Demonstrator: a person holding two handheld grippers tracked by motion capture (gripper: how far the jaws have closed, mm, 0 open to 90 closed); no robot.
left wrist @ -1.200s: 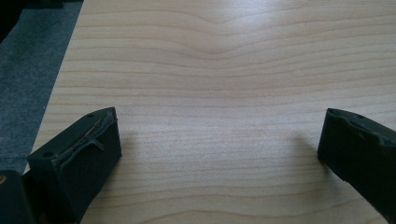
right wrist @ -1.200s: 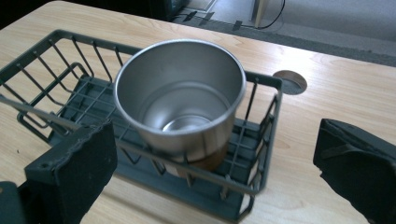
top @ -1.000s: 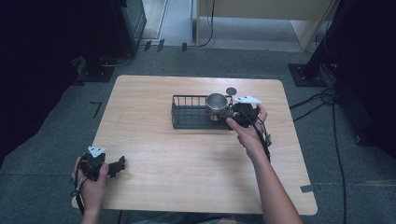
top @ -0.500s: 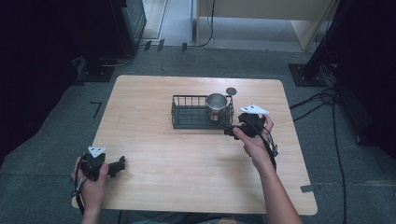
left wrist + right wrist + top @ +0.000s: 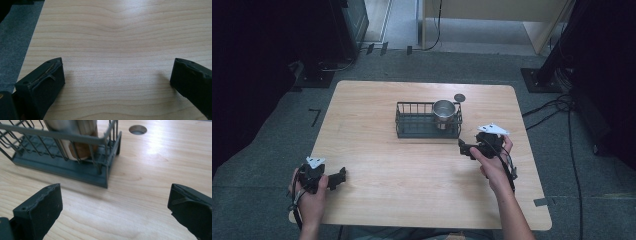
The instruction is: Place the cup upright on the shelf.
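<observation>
**On a Pale Wooden Table, Metal Cup Parked in Wire Rack**

At lower left of the high view, left gripper [image 5: 338, 177] lying low near the table [image 5: 377, 165] edge, jaws spread wide over bare wood, holding nothing, seemingly idle. At centre, dark wire rack [image 5: 428, 121] with metal cup [image 5: 444, 110] standing upright in its right end, hemmed by the bars, likely to keep it from tipping. Just right of and below the rack, right gripper [image 5: 465, 148] aimed at its corner, jaws wide apart and empty. Beyond the rack, small round hole [image 5: 459, 97] in the tabletop.
</observation>
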